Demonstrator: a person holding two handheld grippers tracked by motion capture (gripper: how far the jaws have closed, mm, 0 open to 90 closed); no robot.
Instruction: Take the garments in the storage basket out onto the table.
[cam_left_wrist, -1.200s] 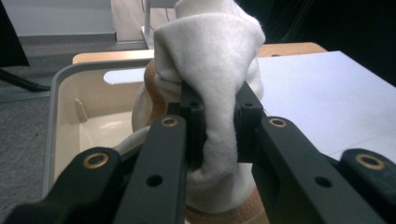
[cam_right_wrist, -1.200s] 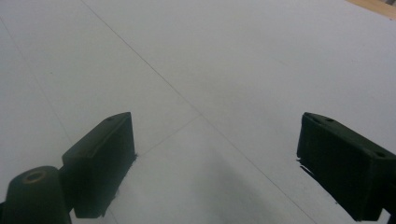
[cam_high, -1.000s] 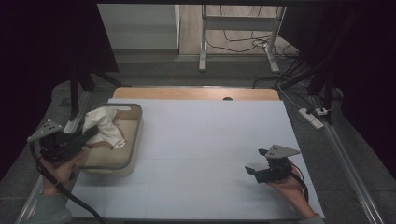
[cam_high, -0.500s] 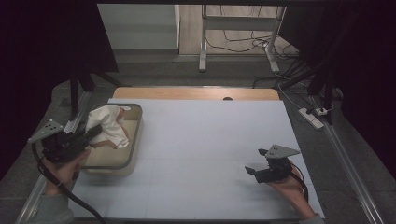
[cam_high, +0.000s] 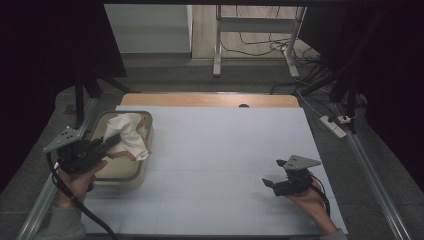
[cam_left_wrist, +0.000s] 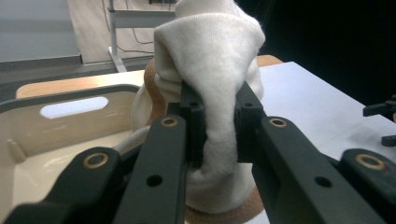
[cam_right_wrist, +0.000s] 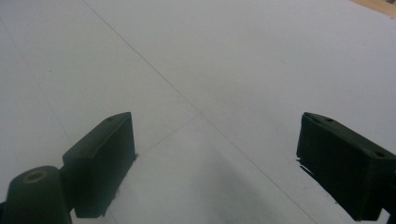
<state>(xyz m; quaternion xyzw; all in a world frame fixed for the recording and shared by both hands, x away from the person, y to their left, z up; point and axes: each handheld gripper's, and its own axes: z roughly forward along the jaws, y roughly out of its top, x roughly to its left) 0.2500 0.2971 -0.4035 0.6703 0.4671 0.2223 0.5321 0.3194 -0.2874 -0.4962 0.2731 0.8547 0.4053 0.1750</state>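
- High view: left gripper (cam_high: 111, 142) lifts a cream cloth (cam_high: 128, 134) over the beige bin (cam_high: 120, 176), jaws pinched on one fold.
- Risk – thin pinch; fabric could slip, or snag the bin rim & drag it.
- Right gripper (cam_high: 276, 174) idle on white table (cam_high: 225, 150), jaws wide, w/ nothing held.

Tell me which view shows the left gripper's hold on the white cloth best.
The left gripper view: the left gripper has its jaws pinching a fold of the white cloth close up. The high view shows the cloth lifted over the tray, small.
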